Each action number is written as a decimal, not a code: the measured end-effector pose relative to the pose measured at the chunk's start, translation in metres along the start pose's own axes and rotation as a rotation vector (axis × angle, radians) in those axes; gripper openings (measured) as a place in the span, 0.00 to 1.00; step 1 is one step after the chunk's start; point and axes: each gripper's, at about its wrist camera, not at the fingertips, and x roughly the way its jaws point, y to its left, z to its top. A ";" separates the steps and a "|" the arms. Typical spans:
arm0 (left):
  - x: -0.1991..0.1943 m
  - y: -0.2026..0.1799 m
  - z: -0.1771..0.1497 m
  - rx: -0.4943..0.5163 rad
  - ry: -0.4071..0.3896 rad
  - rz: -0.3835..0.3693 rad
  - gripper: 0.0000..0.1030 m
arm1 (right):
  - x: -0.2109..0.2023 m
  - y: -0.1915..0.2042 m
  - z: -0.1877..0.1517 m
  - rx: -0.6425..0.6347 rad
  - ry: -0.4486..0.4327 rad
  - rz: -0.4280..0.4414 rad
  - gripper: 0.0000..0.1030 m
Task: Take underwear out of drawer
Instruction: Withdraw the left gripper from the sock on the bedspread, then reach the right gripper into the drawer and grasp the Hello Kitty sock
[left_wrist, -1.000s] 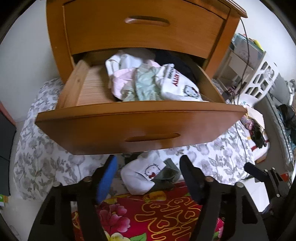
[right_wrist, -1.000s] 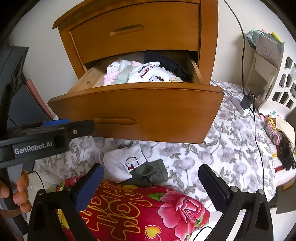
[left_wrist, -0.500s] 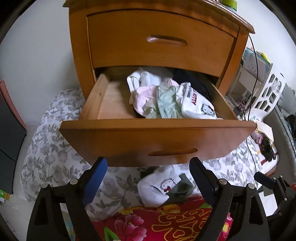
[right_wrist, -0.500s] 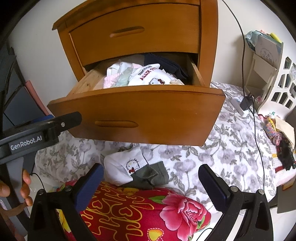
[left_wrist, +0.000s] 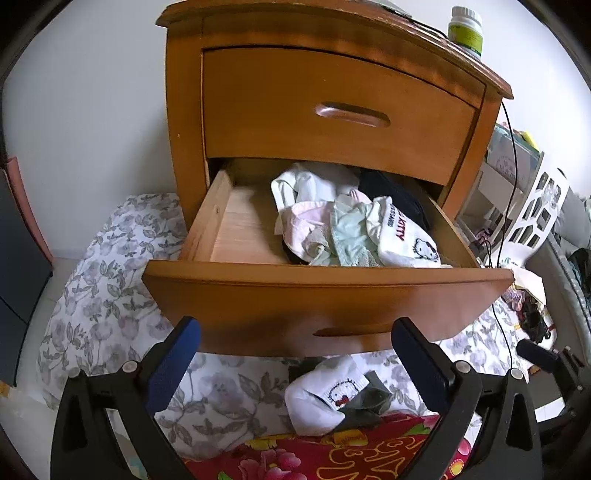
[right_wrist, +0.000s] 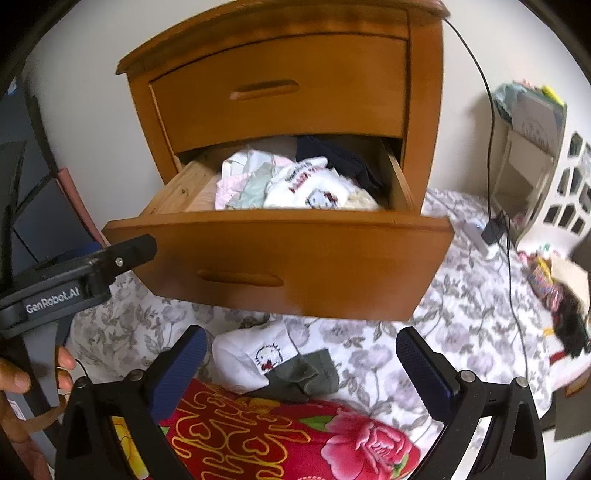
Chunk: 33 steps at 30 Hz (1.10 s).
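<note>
The lower drawer (left_wrist: 325, 295) of the wooden nightstand (left_wrist: 280, 92) is seen pulled out, and a heap of underwear (left_wrist: 354, 229) is piled in its right half, the left half of the drawer floor lying bare; a white piece with a cartoon cat print (left_wrist: 410, 240) is seen at the right front of the heap, a pale green piece (left_wrist: 351, 240) and a pink one (left_wrist: 303, 229) beside it, a dark garment (left_wrist: 395, 195) behind. A white piece (right_wrist: 251, 358) and a grey one (right_wrist: 306, 373) are already laid on the floral bedding (right_wrist: 369, 354) below the drawer, touching a red flowered quilt (right_wrist: 258, 435); the step in hand is therefore judged to be the reach for another piece. The left gripper (left_wrist: 295, 354) is held in front of the drawer face, its jaws spread wide and empty; the right gripper (right_wrist: 299, 362) is held lower, above the bedding, its jaws likewise spread and empty. The next move is judged to call for one gripper to be lifted over the front edge, lowered onto the heap, and closed on a single fold, so that neighbouring pieces are not dragged out.
</note>
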 end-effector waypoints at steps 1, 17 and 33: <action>0.000 0.001 0.000 -0.003 -0.006 -0.001 1.00 | -0.001 0.000 0.002 -0.003 -0.009 -0.001 1.00; 0.006 0.026 0.004 -0.033 -0.037 -0.013 1.00 | -0.019 -0.002 0.058 -0.036 -0.100 0.044 1.00; 0.010 0.039 0.003 -0.042 -0.010 -0.022 1.00 | 0.011 -0.009 0.145 -0.120 -0.050 -0.041 0.94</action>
